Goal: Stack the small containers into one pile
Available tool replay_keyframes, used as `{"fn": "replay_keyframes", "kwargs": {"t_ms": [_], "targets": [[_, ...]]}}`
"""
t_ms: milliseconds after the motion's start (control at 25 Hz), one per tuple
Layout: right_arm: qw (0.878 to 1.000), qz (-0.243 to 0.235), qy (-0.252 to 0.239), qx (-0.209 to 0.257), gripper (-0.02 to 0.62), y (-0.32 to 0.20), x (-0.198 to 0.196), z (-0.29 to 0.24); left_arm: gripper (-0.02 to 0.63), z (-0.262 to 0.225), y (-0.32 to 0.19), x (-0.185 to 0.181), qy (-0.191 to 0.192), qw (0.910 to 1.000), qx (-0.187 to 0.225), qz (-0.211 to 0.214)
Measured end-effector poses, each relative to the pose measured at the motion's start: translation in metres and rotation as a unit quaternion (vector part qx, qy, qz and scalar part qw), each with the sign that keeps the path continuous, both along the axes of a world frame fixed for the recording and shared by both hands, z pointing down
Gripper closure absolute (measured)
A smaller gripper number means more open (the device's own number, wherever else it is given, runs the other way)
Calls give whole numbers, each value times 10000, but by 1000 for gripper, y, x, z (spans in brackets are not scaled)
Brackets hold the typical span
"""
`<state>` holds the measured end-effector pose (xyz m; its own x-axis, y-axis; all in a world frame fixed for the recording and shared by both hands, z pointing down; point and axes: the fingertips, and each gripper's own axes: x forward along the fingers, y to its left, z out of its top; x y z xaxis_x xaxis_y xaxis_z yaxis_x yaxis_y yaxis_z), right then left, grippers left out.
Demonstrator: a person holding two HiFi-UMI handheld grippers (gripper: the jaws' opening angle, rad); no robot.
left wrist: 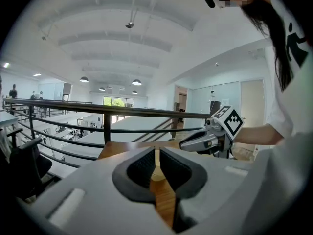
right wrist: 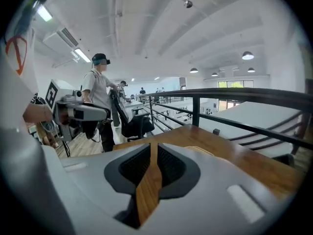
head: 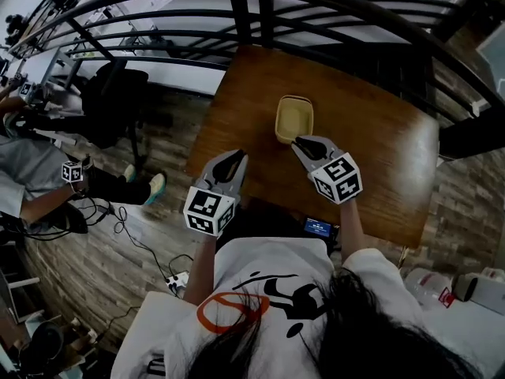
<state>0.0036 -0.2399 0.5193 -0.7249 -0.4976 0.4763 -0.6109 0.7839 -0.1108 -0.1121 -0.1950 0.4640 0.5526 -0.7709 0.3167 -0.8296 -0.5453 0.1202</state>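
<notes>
Head view is showing a pale yellow, rounded-rectangular plastic container [head: 293, 119] sitting upright and open-topped on the brown wooden counter [head: 387, 164], toward its far middle; whether others are nesting inside it I cannot tell. The right gripper [head: 302, 142] is hovering just beside the container's near rim, and the right gripper view is showing its jaws drawn to a thin slit with nothing between them. The left gripper [head: 237, 158] is hanging nearer the person, apart from the container, with its jaws likewise almost together and holding nothing. Judging by its thin walls, the container is probably going to feel light, slightly flexible and a little slick, so pinching one side wall just below the rim, one jaw inside and one outside, is looking safest
</notes>
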Motion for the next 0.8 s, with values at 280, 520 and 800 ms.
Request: {"fn": "replay_keyframes", "kwargs": {"t_ms": [280,520,800], "targets": [[9972,509,-551,-76,534,14,-7,-21,601,-12,-6,3,-19,9995,133,273],[9933,850,-781,-99,548,46,-27,-28,601,-19,18,2,-4,9974,207,687],[9860,1431,-861,39,558,94,-56,-42,601,-25,68,-16,105,9914,255,1276]]}}
